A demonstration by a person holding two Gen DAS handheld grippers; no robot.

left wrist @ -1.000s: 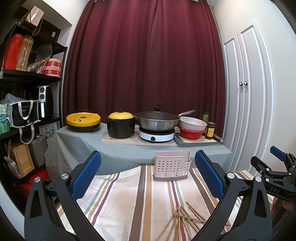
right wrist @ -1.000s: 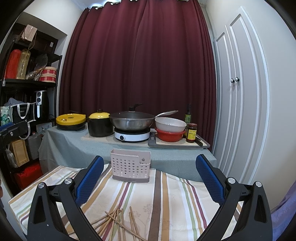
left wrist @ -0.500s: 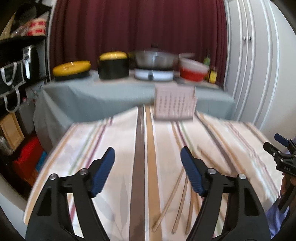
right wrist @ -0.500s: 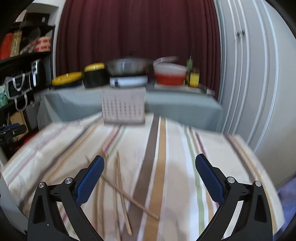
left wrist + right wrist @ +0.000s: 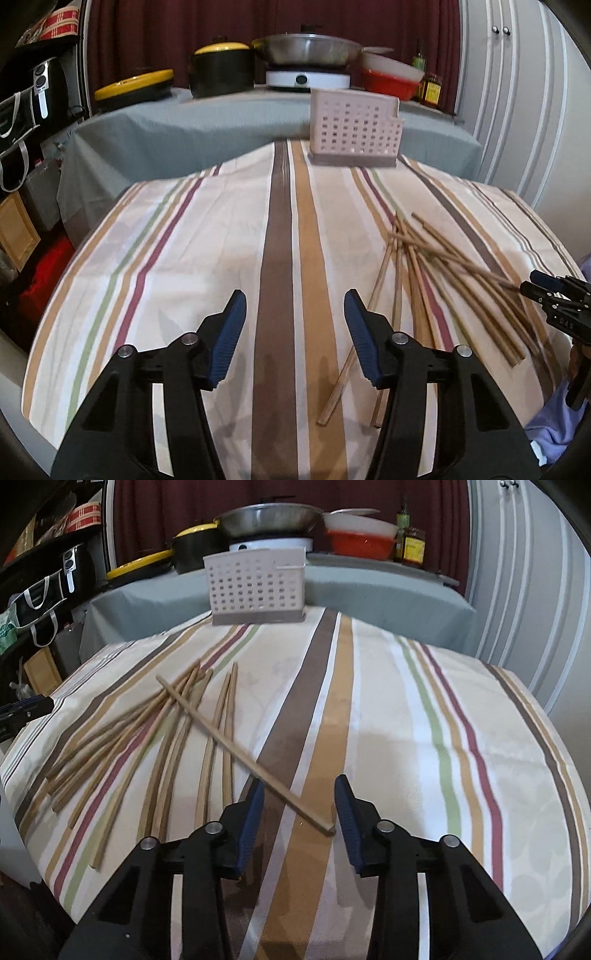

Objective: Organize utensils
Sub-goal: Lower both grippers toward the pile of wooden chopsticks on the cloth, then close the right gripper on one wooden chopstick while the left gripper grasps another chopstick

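Wooden chopsticks (image 5: 155,738) loose on desk (image 5: 406,738), lower left of frame; basket (image 5: 256,587) empty-looking, top centre. Right gripper (image 5: 299,805) fingers parted astride one stick (image 5: 243,753), left gripper (image 5: 293,325) wide, empty. Step: first pick. Next: close, lift, carry to basket.

Both grippers now sit lower and pitched down toward the striped tablecloth (image 5: 288,229), where a second ago they faced level at the curtain. Left gripper (image 5: 293,328): jaws narrower than one second ago, still apart, over bare cloth; the loose chopsticks (image 5: 417,266), formerly at the frame's 6 o'clock, now spread at 3 to 4 o'clock. Right gripper (image 5: 298,808): jaws also drawn in from their wide spread, still apart, now straddling the near end of the single chopstick (image 5: 243,753) that lies across the pile; contact cannot be told. Utensil holder (image 5: 256,585) has shifted from frame centre toward 12 o'clock in both views.
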